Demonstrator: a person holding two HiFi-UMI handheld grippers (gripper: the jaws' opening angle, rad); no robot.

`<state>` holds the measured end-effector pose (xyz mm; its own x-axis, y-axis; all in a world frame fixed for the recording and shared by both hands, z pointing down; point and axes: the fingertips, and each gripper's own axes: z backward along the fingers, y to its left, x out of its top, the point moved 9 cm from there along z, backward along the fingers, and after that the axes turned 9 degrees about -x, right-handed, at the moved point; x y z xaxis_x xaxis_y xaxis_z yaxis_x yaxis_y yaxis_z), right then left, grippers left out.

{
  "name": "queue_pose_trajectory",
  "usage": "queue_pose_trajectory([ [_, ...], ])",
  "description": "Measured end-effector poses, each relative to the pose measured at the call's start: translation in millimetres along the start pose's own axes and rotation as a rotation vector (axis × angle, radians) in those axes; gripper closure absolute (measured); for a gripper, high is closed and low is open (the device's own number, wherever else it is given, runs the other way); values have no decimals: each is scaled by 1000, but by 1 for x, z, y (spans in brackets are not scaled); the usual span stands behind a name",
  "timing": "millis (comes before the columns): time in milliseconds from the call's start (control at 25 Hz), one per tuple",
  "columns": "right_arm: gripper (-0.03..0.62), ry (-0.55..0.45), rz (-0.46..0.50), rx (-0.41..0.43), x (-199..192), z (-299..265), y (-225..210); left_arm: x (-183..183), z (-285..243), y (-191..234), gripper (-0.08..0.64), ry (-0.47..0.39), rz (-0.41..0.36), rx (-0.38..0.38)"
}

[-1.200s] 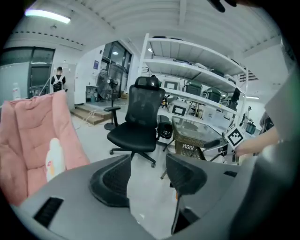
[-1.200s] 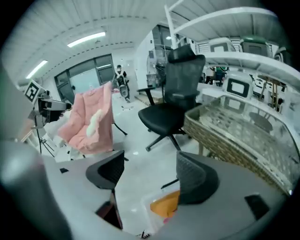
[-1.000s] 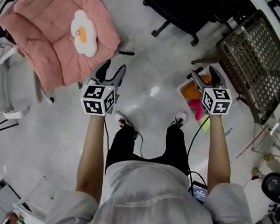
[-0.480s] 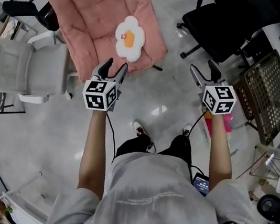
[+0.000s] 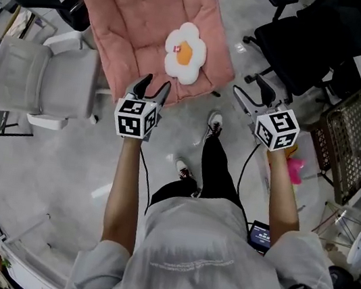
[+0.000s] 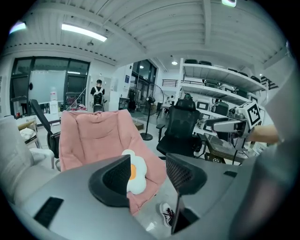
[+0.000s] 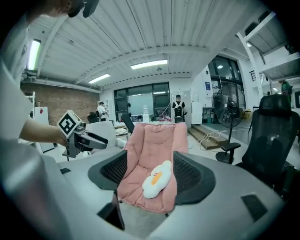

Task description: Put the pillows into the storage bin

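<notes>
Pillow work, judged from the layout: barely begun. Saw the flower-shaped fried-egg pillow point(image 5: 185, 53) lying on the big pink seat cushion point(image 5: 139, 24), itself draped over a chair, both untouched. Aimed the left hand-held gripper point(image 5: 154, 88) at the cushion's near edge, short of contact, jaws spread and empty. Held the right hand-held gripper point(image 5: 253, 99) off to the side, above the floor and well apart from the pillow, jaws wide yet just drawn slightly closer together, gripping nothing; only framed the distant pillow between them in its own view. Noted the dark mesh storage bin point(image 5: 355, 146) standing at the right, past a black office chair point(image 5: 308, 38), well apart from the pillow; could not tell its contents from this angle. Reckoned everything left to do: closing in on the egg pillow, pinching it, carrying it across to the bin, dropping it inside, then likely doing likewise with the pink cushion, if counted as a pillow.
</notes>
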<state>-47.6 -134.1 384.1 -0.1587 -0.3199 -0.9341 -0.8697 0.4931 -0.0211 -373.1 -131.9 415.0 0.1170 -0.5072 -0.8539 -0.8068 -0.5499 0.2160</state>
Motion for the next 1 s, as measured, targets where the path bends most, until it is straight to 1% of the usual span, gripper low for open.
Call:
queue_pose_trajectory([
  [120, 273, 27, 3, 39, -2, -33, -6, -2, -21, 18, 307, 23, 23, 5],
  [240, 275, 36, -6, 62, -3, -66, -22, -2, -51, 35, 307, 55, 40, 2],
  [320, 255, 50, -16, 67, -3, -93, -38, 0, -78, 50, 307, 80, 47, -3],
  [400, 256, 79, -27, 73, -8, -121, -53, 1, -107, 64, 307, 107, 58, -10],
  [520, 267, 141, -44, 100, -23, -152, -73, -6, -148, 73, 303, 145, 79, -28],
  [720, 275, 213, -88, 184, -49, -196, -109, -25, -229, 81, 277, 214, 141, -78],
  [800, 288, 239, -89, 195, -55, -218, -122, -29, -260, 88, 272, 231, 155, -84],
  [880, 288, 264, -87, 202, -60, -238, -136, -34, -289, 95, 264, 258, 175, -86],
  [1000, 288, 291, -92, 198, -69, -260, -154, -45, -327, 101, 239, 295, 241, -107],
])
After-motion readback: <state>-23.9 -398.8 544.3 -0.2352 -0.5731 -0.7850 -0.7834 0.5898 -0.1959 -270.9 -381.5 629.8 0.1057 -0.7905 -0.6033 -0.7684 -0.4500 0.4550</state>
